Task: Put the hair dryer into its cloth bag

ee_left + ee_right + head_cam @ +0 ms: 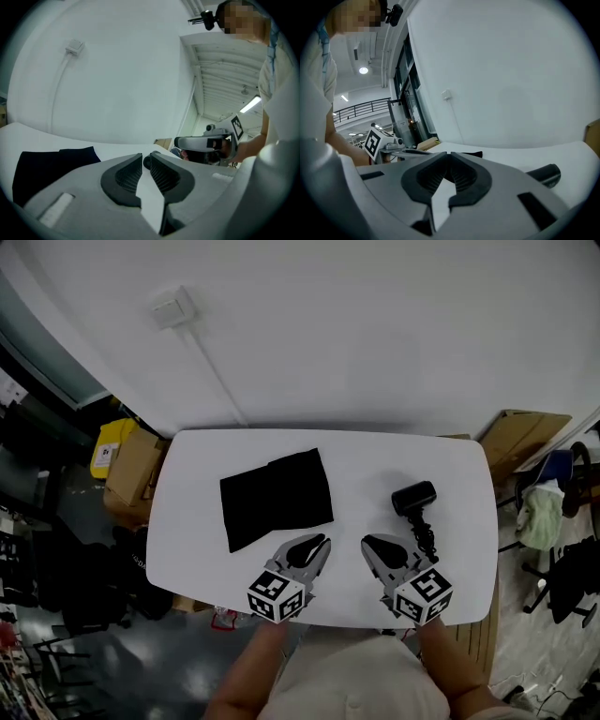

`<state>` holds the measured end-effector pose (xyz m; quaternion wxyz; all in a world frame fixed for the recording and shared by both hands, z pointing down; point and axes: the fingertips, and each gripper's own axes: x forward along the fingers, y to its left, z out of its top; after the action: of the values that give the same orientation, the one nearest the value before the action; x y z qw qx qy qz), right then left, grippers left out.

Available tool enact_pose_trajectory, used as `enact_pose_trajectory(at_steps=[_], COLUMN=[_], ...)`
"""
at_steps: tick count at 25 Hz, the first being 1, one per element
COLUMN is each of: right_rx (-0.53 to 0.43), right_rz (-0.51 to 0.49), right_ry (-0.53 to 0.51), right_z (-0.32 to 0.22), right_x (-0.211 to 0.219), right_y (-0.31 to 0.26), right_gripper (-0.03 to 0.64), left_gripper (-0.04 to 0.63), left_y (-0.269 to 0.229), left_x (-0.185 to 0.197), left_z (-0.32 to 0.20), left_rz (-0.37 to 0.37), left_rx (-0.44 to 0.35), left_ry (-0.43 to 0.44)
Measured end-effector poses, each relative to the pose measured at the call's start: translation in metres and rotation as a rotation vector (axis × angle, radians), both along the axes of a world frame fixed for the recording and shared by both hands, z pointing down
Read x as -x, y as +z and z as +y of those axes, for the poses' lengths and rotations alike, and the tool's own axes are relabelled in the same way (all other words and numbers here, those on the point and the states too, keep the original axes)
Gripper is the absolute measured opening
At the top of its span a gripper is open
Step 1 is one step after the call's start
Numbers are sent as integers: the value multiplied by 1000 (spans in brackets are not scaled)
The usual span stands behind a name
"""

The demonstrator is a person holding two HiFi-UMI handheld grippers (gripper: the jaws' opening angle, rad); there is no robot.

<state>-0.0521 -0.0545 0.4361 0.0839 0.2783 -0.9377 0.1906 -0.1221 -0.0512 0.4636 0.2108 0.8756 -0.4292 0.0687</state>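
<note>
A black cloth bag (277, 498) lies flat on the white table (187, 521), left of centre. The black hair dryer (415, 501) lies at the right with its cord bunched beside it. My left gripper (317, 545) hovers over the front edge just right of the bag, its jaws drawn together with only a thin slit and nothing between them. My right gripper (368, 542) is shut and empty, just left of the dryer's cord. The left gripper view shows its jaws (146, 157) and the bag (51, 168). The right gripper view shows its jaws (447, 154) and the dryer (543, 174).
Cardboard boxes (131, 470) and a yellow container (112, 446) stand on the floor left of the table. Another box (520, 442) and a chair draped with clothes (548, 507) stand at the right. The white wall behind carries a socket (172, 307).
</note>
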Motion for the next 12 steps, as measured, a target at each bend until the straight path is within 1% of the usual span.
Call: enact_pose_trajectory(at_steps=[6,10,12], right_rx=[31,40,50], right_rz=[30,33,33], right_ry=[7,12,18], right_z=[-12,-23,-27], right_x=[1,0,-2], right_y=[26,39,45], right_gripper=[18,19,19], left_gripper=[43,105,124], left_y=[32,54,65], left_x=[7,8,8], left_z=[-26,-43,-50], left_rz=[-44,-84,-111], left_rx=[76,115,137], left_ry=[-38,-52,-57])
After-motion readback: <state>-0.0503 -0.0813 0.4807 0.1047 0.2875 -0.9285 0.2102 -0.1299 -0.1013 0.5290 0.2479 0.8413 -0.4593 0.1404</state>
